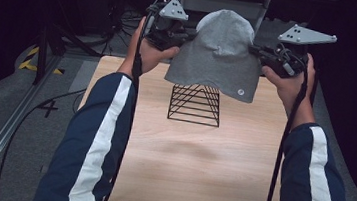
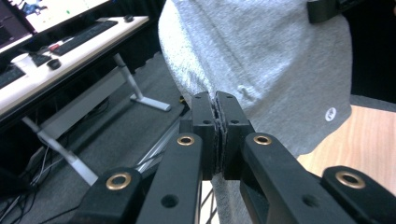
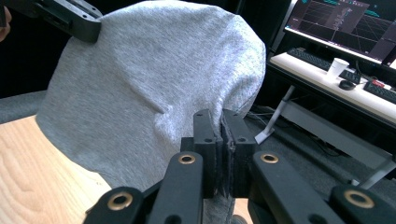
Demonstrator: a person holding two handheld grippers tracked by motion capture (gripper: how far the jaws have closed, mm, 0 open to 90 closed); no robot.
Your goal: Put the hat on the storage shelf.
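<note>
Two tongs (image 1: 185, 38) (image 1: 257, 51) clamping one grey beanie (image 1: 219, 49), one wire stand (image 1: 195, 104), one table (image 1: 194, 167)

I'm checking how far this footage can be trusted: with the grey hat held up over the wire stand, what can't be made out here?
- High view: the top of the black wire stand is covered by the grey hat.
- High view: the left gripper and right gripper jaw tips vanish into the hat's edges.
- Left gripper view: the hat's small round badge is too small to read.
- Both gripper views: the hat's inside is unseen.
</note>
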